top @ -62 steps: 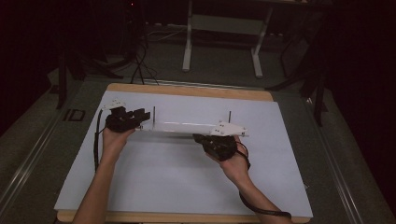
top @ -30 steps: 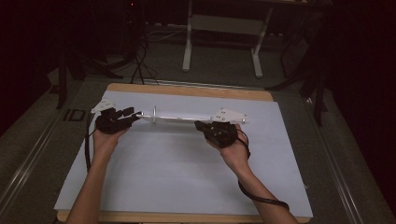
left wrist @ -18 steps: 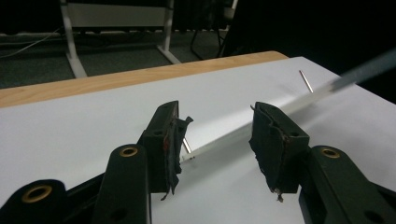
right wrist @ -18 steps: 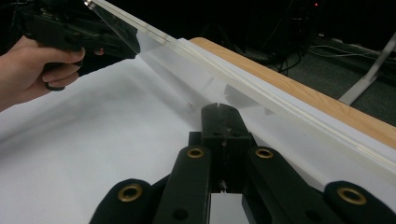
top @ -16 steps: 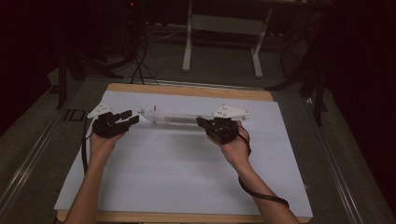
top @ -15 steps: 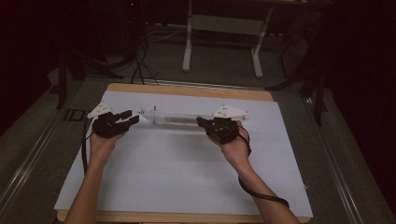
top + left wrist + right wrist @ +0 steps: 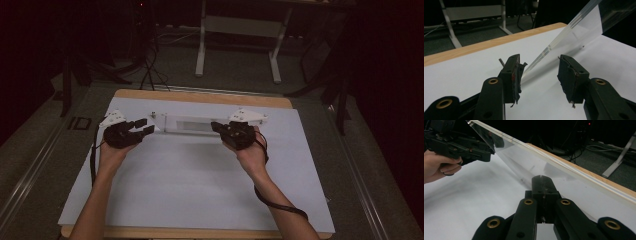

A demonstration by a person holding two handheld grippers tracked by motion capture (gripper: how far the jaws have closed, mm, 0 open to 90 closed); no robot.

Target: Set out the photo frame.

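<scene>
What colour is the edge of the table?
Light wood-brown, seen best in the left gripper view.

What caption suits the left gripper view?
Open left gripper straddling one end of a clear acrylic strip above the white table.

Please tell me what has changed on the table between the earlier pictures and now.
Both hands carried the clear acrylic panel away from the person, toward the far edge of the table. The left gripper, which earlier held the panel's left end, now stands open, so that end is let go. The right gripper stays shut on the panel.
</scene>
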